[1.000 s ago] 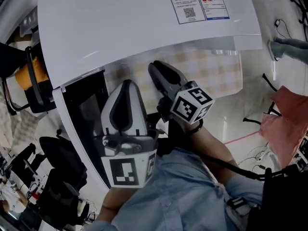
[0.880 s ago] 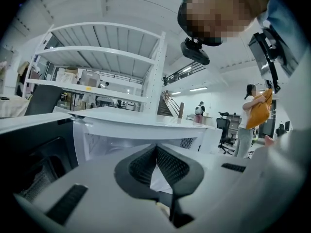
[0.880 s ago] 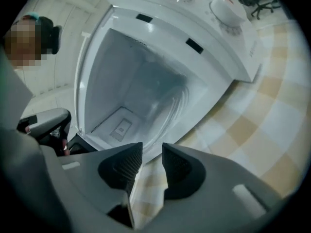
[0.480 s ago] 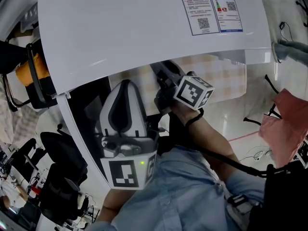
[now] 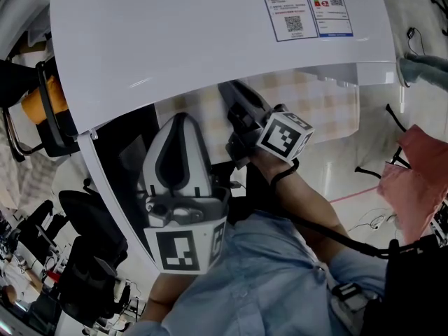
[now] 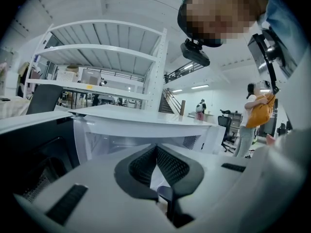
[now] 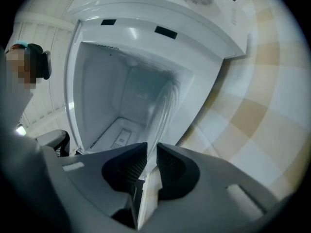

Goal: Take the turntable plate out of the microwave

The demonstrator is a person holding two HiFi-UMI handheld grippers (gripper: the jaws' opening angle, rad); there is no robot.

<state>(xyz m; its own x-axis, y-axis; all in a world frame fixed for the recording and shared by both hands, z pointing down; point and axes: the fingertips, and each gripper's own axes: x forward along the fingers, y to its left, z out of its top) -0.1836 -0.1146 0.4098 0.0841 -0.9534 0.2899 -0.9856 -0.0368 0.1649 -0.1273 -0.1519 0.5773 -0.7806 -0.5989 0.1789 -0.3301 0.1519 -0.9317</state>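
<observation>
The right gripper (image 7: pixel 151 152) has just been closing its fingers, and the clear plate (image 7: pixel 164 106) stands between them, its rim pinched by the pads. The rest of the plate reaches back into the open microwave (image 7: pixel 97 81), so it is gripped but not yet out. That likely means the pull over the checked bench (image 7: pixel 252 110) can begin. The left gripper (image 6: pixel 156 152) hangs in front, fingers together and empty.
</observation>
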